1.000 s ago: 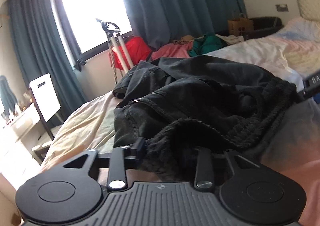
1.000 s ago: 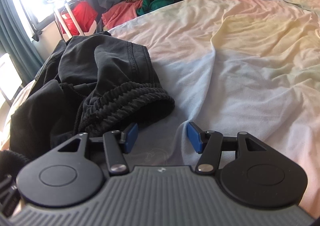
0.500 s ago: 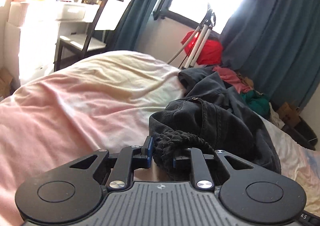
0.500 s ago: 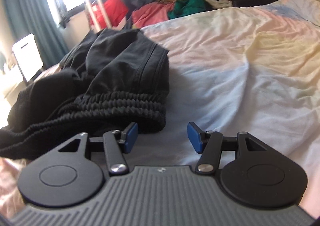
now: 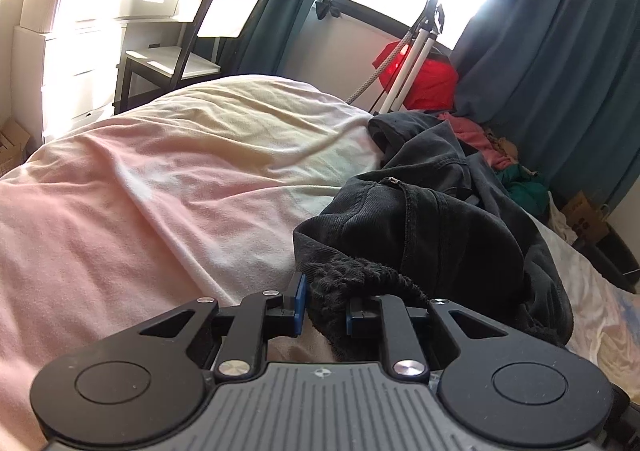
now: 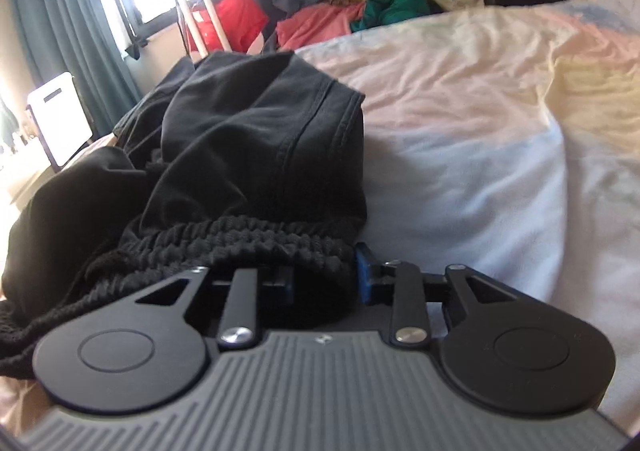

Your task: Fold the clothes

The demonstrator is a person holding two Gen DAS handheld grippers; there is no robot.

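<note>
A crumpled pair of black trousers [image 5: 420, 219] lies on a pastel bed sheet [image 5: 160, 191]. Its ribbed elastic waistband [image 5: 360, 271] faces me. My left gripper [image 5: 324, 303] is shut on one end of that waistband, with dark cloth bunched between the blue pads. In the right wrist view the trousers [image 6: 248, 147] fill the left half and the waistband [image 6: 240, 239] runs across the fingers. The jaws of my right gripper [image 6: 324, 275] are closing, and the waistband's right end is pinched between the pads.
The sheet [image 6: 480, 131] spreads wide to the right of the trousers. Past the bed's edge stand a tripod [image 5: 412, 51], a red bag [image 5: 428, 79], a chair [image 5: 192, 51] and white drawers [image 5: 68, 63]. A heap of pink and green clothes [image 6: 360, 11] lies by the curtains.
The right gripper moved forward to the waistband and its wide-open jaws closed on it. The left gripper rolled and shifted sideways while still holding the waistband.
</note>
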